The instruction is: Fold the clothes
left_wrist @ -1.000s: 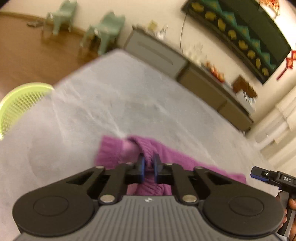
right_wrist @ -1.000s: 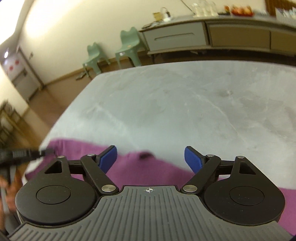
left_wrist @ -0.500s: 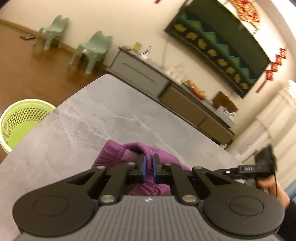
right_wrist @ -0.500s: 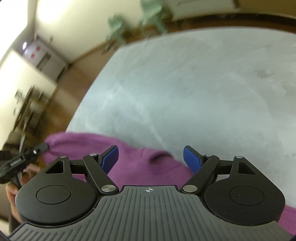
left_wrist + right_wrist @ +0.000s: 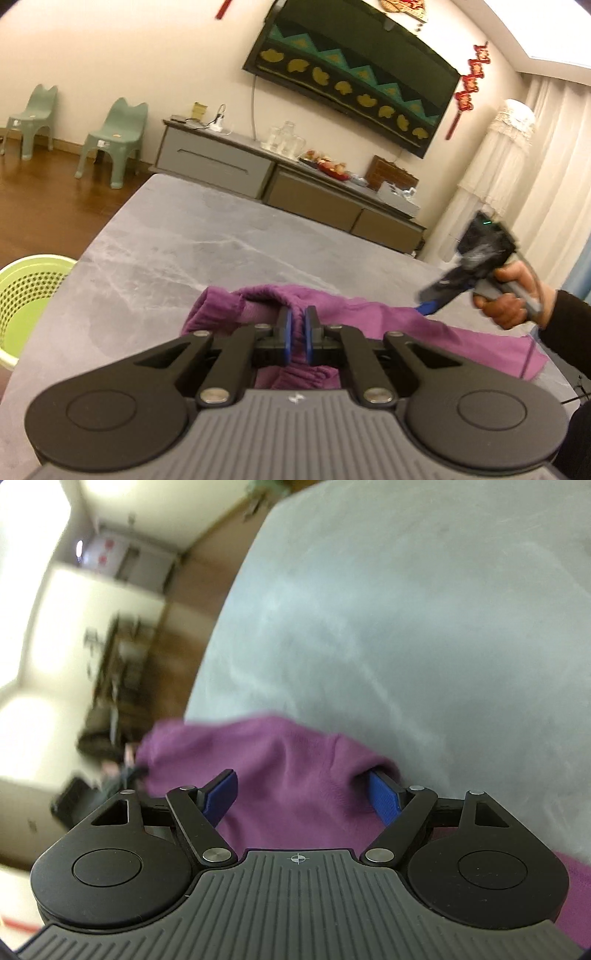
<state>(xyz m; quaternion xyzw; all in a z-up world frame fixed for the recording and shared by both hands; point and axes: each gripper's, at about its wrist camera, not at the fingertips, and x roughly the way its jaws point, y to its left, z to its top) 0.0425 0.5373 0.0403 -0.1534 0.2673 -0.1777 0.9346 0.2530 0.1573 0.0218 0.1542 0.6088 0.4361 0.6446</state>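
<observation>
A living room with a long low sideboard [image 5: 295, 184], a dark patterned wall panel [image 5: 354, 74] and two pale green chairs [image 5: 118, 136] lies behind your grey marbled table [image 5: 177, 251]. A lime green basket [image 5: 26, 299] stands on the floor just beside the table's left edge. The purple garment [image 5: 332, 310] lies across the near part of the table, stretching from your left side toward your right. Your left hand-held gripper [image 5: 296, 332] is pressed together on a gathered, ribbed edge of the garment, pinching the fabric between its blue pads and holding that edge raised off the table. Your right hand-held gripper [image 5: 301, 794] is spread wide, its blue pads [image 5: 384, 797] on either side of a raised fold of the garment; the right pad touches the cloth and is partly tucked under it. In the left wrist view, your right hand [image 5: 513, 295] holds that gripper's handle over the garment's far end, blurred.
</observation>
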